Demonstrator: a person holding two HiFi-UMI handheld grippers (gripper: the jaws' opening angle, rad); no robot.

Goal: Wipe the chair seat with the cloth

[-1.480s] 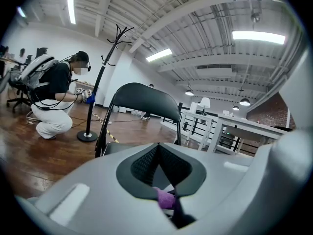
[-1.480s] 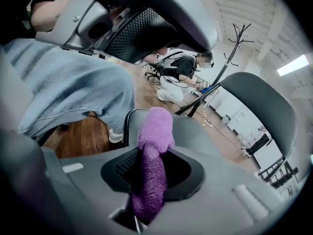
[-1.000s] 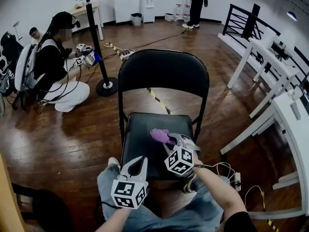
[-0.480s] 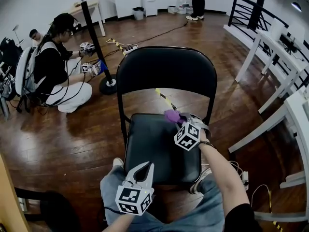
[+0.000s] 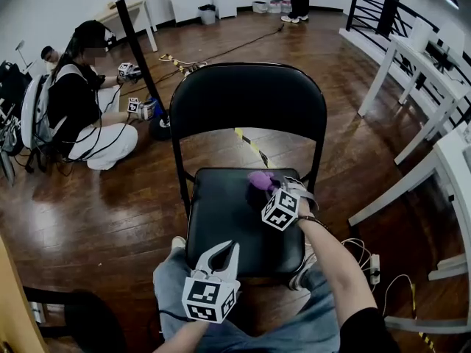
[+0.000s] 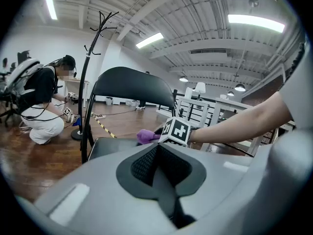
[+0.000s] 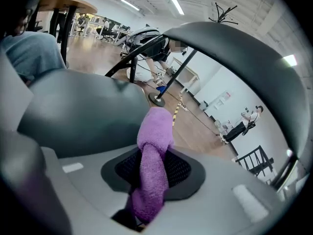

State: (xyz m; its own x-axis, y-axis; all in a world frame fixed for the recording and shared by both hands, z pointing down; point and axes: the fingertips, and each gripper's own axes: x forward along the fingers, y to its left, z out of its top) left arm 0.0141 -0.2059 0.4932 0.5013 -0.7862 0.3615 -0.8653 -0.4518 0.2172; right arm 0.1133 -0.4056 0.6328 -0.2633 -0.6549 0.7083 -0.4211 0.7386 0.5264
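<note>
Since half a second ago, the right gripper (image 5: 269, 188) is coming off the seat's (image 5: 224, 223) rear edge, carrying the cloth (image 5: 260, 180) slightly forward; a second ago it was working mid-seat. It is clamping the purple cloth, which is bunching into a narrow roll that sticks out beyond the jaws over the rear right part of the seat. Whether the roll is actually pressing on the seat, I cannot tell. The left gripper (image 5: 224, 250) is hanging at the seat's front edge much as before, with its jaws together on nothing.

Several things could be going wrong from here. With the cloth rolled so tightly, each pass is probably covering only a thin strip, so patches may be getting missed. A hard drag could be pulling the cloth out of the clamp. Nothing is bracing the chair, so a firm stroke may be sliding it on the wood floor (image 5: 110, 204). Working this close to the backrest (image 5: 246, 101), the gripper risks knocking its frame.
</note>
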